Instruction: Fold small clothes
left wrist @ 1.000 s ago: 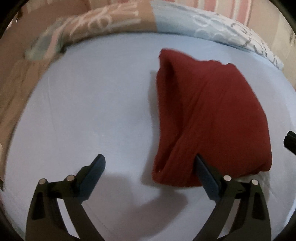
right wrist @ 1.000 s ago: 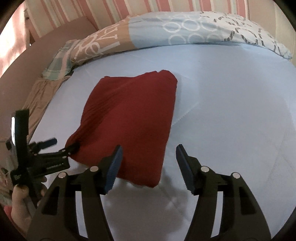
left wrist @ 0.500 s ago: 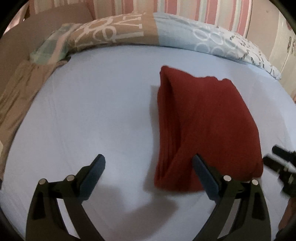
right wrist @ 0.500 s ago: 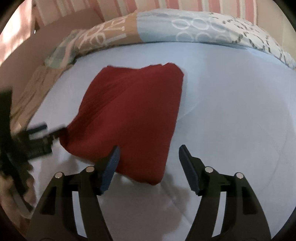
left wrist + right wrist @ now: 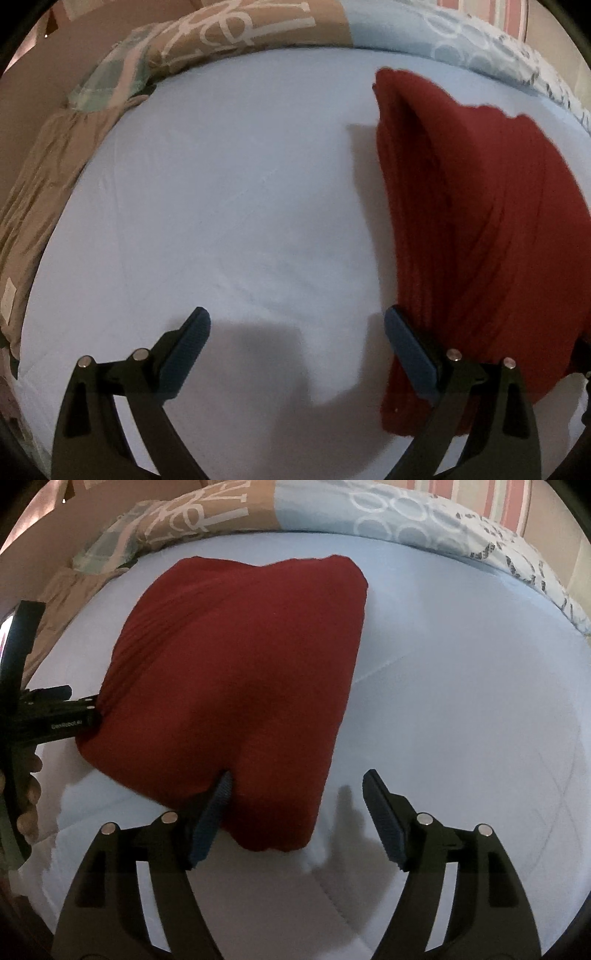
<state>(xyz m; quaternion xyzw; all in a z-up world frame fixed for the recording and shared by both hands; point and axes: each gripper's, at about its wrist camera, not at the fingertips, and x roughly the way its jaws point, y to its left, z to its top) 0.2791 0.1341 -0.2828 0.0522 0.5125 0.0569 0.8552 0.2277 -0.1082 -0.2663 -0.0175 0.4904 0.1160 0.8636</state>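
Cloth under matt plastic, as I see it

Red garment looks ribbed knit; sheet smooth cotton-like cloth; my right gripper matt black plastic, blue textured pads.

I see a dark red garment on a pale blue sheet, tan-and-blue patterned pillows along the top of the frame.

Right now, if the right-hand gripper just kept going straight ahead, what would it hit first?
Probably the red folded garment. The right gripper is open, one of its fingers already at the cloth's near edge, the other over bare blue sheet. How high it hangs above the bed is unclear.
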